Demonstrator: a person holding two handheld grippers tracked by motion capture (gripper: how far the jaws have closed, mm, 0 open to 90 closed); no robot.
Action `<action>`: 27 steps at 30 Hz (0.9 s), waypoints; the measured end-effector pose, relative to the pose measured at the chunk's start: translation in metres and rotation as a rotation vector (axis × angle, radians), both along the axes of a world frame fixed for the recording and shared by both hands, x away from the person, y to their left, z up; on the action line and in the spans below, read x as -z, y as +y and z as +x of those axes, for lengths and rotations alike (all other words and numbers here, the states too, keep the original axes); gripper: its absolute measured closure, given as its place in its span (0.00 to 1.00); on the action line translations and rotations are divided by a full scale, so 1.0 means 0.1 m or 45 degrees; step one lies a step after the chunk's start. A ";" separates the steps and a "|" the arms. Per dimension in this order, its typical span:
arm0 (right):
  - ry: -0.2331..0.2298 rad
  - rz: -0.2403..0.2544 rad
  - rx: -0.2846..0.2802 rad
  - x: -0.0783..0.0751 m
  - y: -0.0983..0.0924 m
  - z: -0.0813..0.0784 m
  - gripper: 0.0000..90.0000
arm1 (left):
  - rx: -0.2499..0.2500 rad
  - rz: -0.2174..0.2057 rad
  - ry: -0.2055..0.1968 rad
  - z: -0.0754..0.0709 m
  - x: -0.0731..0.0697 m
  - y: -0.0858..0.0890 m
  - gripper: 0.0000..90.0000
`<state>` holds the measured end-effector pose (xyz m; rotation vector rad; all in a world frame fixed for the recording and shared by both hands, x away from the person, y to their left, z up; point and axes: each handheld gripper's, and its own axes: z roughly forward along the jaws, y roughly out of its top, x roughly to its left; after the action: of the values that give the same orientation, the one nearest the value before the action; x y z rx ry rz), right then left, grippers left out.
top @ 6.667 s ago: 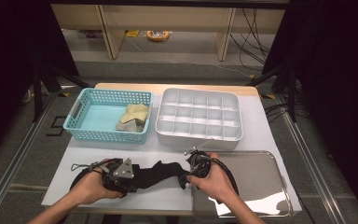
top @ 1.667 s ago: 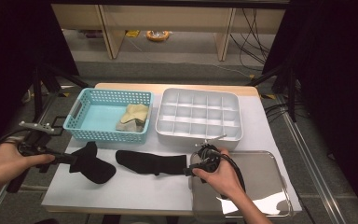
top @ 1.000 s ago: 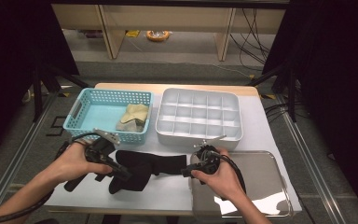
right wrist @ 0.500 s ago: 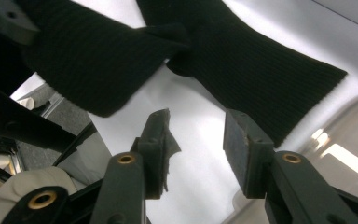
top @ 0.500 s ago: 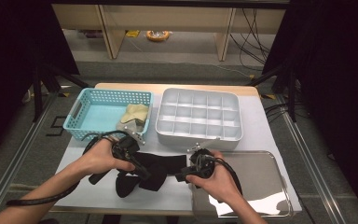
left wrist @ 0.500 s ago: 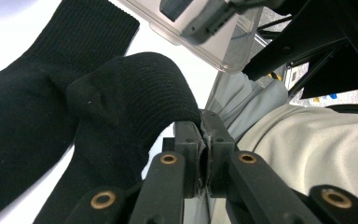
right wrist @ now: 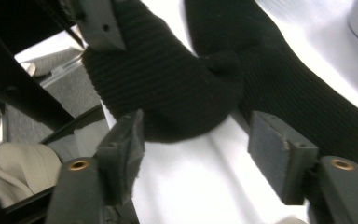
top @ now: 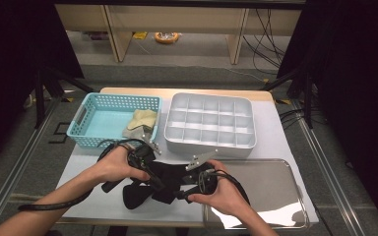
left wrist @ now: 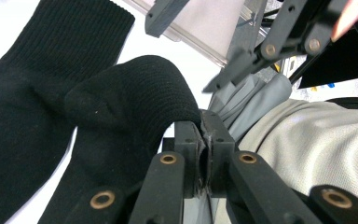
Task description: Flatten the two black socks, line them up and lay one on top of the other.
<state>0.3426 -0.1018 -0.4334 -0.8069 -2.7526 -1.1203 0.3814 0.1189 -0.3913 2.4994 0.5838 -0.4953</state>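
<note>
Two black socks lie overlapped on the white table at front centre. My left gripper is shut on one black sock, pinching its fabric at the jaw tips. The second black sock lies flat beside it. My right gripper points left at the pile. Its jaws have just been opening and stand wide. A rounded sock end lies between the pads without being pressed. The other sock stretches off to the right.
A teal basket with a beige cloth stands at the back left. A white compartment tray is beside it. A shiny metal tray sits at the front right, under the right hand's wrist.
The left gripper has carried its black sock rightward onto the other sock, close to the right gripper. The right gripper's jaws have spread apart and shifted slightly left.
</note>
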 end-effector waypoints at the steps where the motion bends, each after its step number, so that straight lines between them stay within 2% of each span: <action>1: 0.003 0.003 -0.010 0.00 0.01 -0.01 0.37 | -0.049 -0.032 0.021 -0.03 0.01 -0.04 0.95; 2: -0.011 0.003 -0.030 0.01 0.03 -0.01 0.36 | 0.010 -0.006 0.002 -0.01 0.01 -0.03 0.95; 3: -0.028 0.003 -0.049 0.01 0.04 0.00 0.35 | -0.038 -0.032 0.024 -0.04 0.02 -0.06 0.95; 4: -0.039 0.003 -0.064 0.02 0.06 -0.01 0.35 | 0.029 -0.005 0.001 -0.02 0.01 -0.06 0.96; 6: -0.057 0.002 -0.085 0.03 0.07 0.00 0.35 | -0.024 -0.036 0.023 -0.05 0.02 -0.09 0.95; 7: -0.062 -0.002 -0.086 0.04 0.07 0.00 0.36 | 0.043 -0.007 0.000 -0.02 0.02 -0.08 0.95; 8: -0.070 -0.006 -0.092 0.05 0.07 0.00 0.37 | 0.030 -0.017 0.007 -0.03 0.02 -0.09 0.95; 13: -0.065 -0.025 -0.104 0.07 0.07 0.00 0.47 | 0.048 -0.021 0.004 -0.04 0.03 -0.12 0.96; 14: -0.066 -0.029 -0.106 0.07 0.06 0.00 0.51 | 0.036 -0.032 0.006 -0.05 0.03 -0.13 0.96; 15: -0.073 -0.031 -0.112 0.06 0.06 0.00 0.56 | -0.005 -0.053 0.021 -0.07 0.04 -0.15 0.96; 16: -0.067 -0.035 -0.116 0.06 0.05 0.00 0.60 | 0.051 -0.027 -0.003 -0.04 0.03 -0.14 0.96; 20: -0.036 -0.055 -0.130 0.07 0.04 0.00 0.82 | 0.060 -0.033 -0.001 -0.05 0.04 -0.15 0.96; 22: 0.014 -0.060 -0.105 0.07 0.03 -0.02 0.90 | 0.068 -0.027 -0.021 -0.04 0.05 -0.15 0.95; 24: 0.032 -0.066 -0.097 0.07 0.02 -0.01 0.93 | 0.072 -0.027 -0.045 -0.05 0.05 -0.15 0.92; 25: 0.039 -0.070 -0.098 0.07 0.01 0.00 0.93 | 0.012 -0.070 -0.043 -0.09 0.06 -0.17 0.88; 26: 0.066 -0.073 -0.073 0.07 0.00 0.00 0.93 | 0.029 -0.071 -0.082 -0.09 0.05 -0.15 0.83; 27: 0.081 -0.072 -0.059 0.07 -0.01 0.00 0.94 | 0.081 -0.058 -0.122 -0.07 0.04 -0.13 0.77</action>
<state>0.3427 -0.1026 -0.4408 -0.7664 -2.7470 -0.9948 0.3748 0.1059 -0.3951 2.4888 0.4526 -0.4054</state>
